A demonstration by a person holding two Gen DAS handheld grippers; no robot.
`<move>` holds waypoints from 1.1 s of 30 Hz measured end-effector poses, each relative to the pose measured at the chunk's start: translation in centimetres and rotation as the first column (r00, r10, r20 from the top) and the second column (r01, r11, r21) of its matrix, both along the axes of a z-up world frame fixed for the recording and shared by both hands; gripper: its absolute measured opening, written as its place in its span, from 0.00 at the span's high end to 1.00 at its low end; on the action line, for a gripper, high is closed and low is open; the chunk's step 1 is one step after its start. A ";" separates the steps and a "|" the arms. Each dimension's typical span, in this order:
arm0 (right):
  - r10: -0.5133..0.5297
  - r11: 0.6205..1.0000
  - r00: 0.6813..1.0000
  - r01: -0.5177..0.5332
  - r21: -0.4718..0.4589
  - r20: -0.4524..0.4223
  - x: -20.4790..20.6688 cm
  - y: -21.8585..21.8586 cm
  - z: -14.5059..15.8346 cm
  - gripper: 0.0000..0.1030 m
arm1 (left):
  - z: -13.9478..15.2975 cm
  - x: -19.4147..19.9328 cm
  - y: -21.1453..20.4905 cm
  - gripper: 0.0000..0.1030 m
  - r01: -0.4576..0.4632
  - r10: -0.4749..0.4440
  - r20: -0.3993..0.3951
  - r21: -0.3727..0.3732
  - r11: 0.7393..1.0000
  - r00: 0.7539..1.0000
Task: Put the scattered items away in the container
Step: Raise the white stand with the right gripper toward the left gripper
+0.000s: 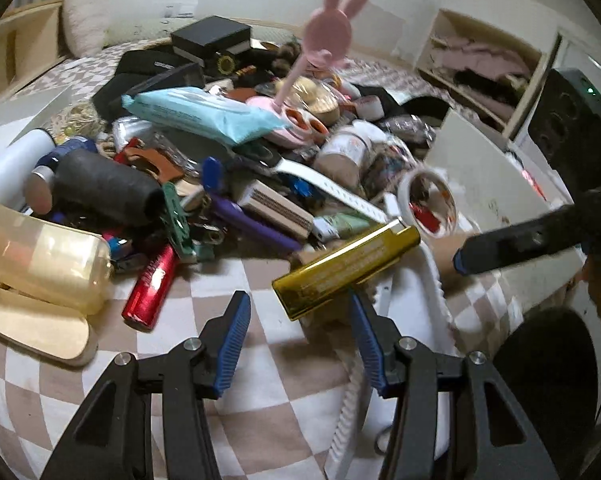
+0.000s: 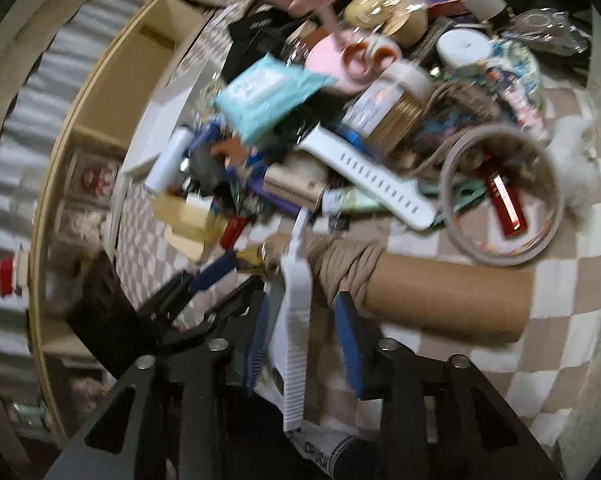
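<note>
A heap of scattered items lies on a checkered cloth [image 1: 260, 360]. My left gripper [image 1: 300, 304] is open just in front of a gold tube [image 1: 346, 268], whose near edge touches the right finger. A red tube [image 1: 150, 286], a cream bottle [image 1: 44, 260] and a blue wipes pack [image 1: 204, 114] lie in the heap. My right gripper [image 2: 306, 312] is open around a white ribbed strap [image 2: 296, 320], beside a cardboard tube [image 2: 440, 300] wrapped with twine. The left gripper shows in the right wrist view [image 2: 216, 276]. No container can be told apart for sure.
A tape roll [image 2: 500, 196] rings a red lipstick [image 2: 506, 204]. A pink bunny fan [image 1: 328, 28], a white watch strap [image 2: 380, 184] and a black box [image 1: 210, 38] sit in the pile. A wooden shelf [image 1: 480, 64] stands behind, a wooden bed frame [image 2: 100, 100] at the left.
</note>
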State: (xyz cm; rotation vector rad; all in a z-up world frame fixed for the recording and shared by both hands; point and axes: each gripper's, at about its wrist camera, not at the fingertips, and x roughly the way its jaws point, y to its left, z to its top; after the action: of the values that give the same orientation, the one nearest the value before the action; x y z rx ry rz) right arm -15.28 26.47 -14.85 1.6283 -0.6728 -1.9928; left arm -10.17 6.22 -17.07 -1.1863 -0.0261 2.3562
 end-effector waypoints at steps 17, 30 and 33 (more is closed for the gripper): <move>-0.052 0.999 0.998 0.052 0.001 -0.042 3.1 -2.8 -5.4 0.72 | 0.1 1.6 -1.2 0.50 -0.003 0.002 0.029 0.043 0.999 1.000; -0.136 0.984 0.991 0.133 -0.120 -0.015 2.5 -1.7 -5.9 0.77 | -1.9 2.6 1.7 0.50 0.143 -0.153 0.148 0.074 0.987 0.977; -0.133 0.982 0.991 0.131 -0.135 -0.011 2.4 -1.7 -6.2 0.77 | -2.1 2.4 2.3 0.53 0.162 -0.180 0.167 0.112 0.980 0.970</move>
State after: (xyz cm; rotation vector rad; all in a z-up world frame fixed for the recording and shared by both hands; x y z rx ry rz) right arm -12.83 24.80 -21.07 1.5181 -0.9087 -2.0050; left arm -7.81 8.48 -19.15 -1.2918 -0.0937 2.0723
